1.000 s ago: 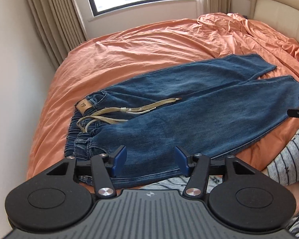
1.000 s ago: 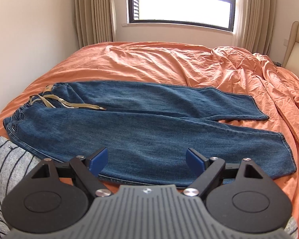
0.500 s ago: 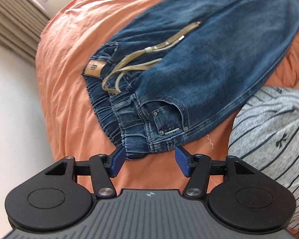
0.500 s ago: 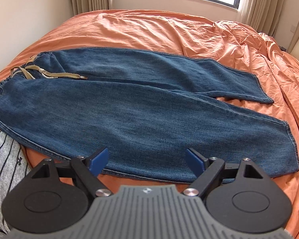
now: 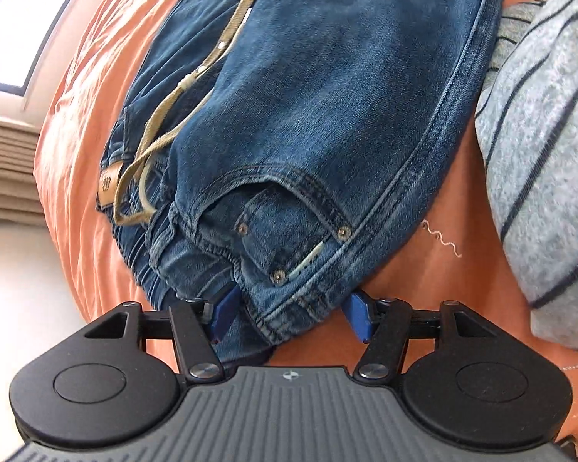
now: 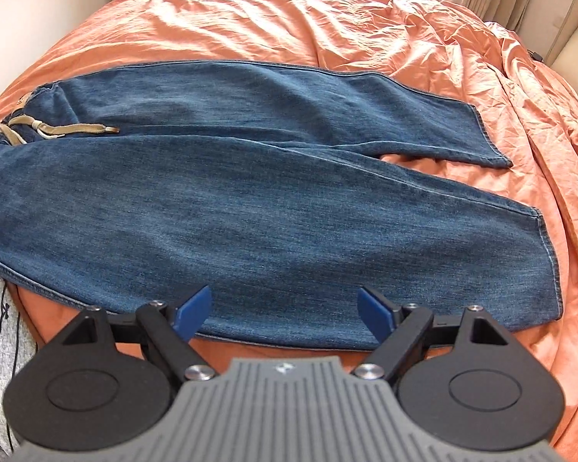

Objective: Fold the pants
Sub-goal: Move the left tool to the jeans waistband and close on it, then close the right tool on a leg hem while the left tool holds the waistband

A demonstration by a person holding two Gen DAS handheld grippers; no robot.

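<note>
Left hand-held gripper [image 5: 289, 313] now lower, open around pants [image 5: 308, 115] waistband corner, striped sleeve [image 5: 539, 154] beside

tan patch [image 5: 108, 184] on jeans waistband [image 5: 196, 269], mark unreadable

A wide bed covered by a rumpled orange cotton sheet [image 6: 366, 27] carries one pair of dark blue denim pants [image 6: 250, 208], laid flat with both legs stretched out side by side. Their tan woven drawstring [image 6: 57, 129] rests across the waistband end, near the sheet's edge.
</note>
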